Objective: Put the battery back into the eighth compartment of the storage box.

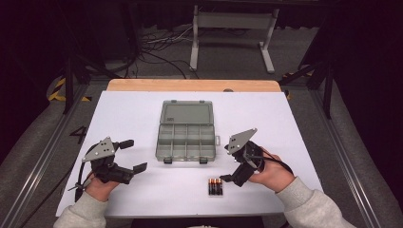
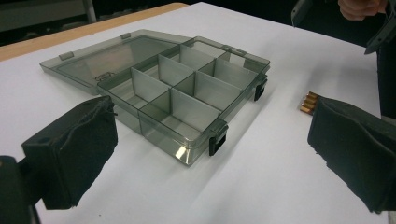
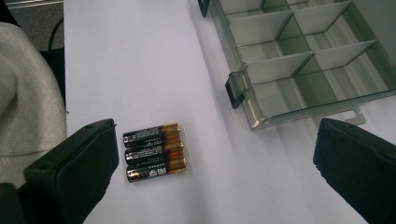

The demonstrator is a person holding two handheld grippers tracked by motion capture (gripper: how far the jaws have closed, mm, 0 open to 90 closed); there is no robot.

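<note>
Three batteries between the right tool's spread jaws.

A laboratory or recording studio is indicated. A white-covered table with a wooden far edge is set on grey carpet and enclosed by dark surroundings. Metal floor rails are seen on both sides, with black-and-yellow hazard tape, loose cables and a white frame stand behind.
</note>
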